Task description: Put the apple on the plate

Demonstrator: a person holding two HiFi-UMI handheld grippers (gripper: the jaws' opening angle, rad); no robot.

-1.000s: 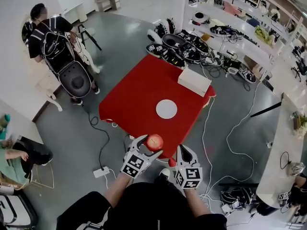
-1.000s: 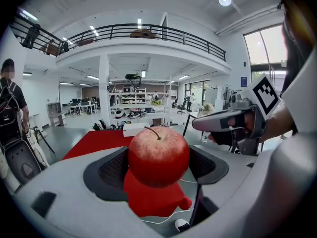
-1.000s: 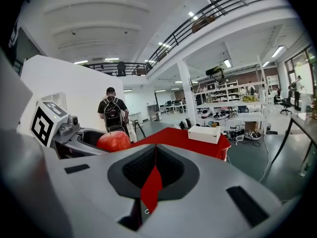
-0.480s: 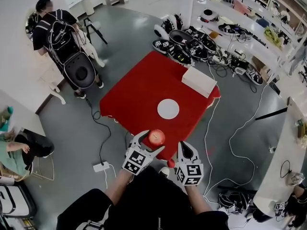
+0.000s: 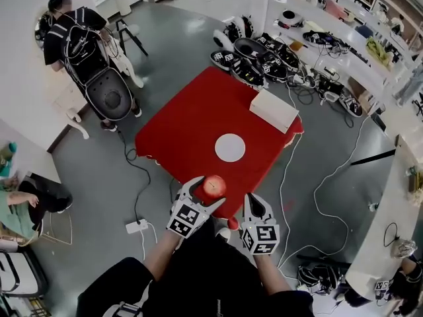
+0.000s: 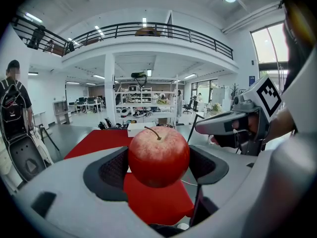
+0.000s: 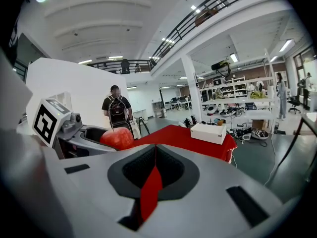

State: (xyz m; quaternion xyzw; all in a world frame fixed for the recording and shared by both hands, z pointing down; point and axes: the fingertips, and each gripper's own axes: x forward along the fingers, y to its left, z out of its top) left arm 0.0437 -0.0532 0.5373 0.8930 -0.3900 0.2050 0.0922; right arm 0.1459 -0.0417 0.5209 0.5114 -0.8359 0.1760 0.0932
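Above red counter's (image 5: 192, 131) near corner, left hand-held gripper (image 5: 205, 195) clamps round red apple (image 5: 213, 186), right hand-held gripper (image 5: 253, 202) closed empty; slack grip could drop it before round white plate (image 5: 230, 148).

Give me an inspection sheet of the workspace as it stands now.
Surface: red table, carrying only two items.
Job's things: apple held in the air by the table's near corner; white plate empty, near the table's middle.
Clutter: white box on the far right corner.
Tools: left tool shut on the apple; right tool shut, holding nothing.
Cables: white cable on the floor right of the table; black cable running to a power strip on the left.
Surroundings: person with a backpack standing far left; heap of gear on the floor beyond the table.
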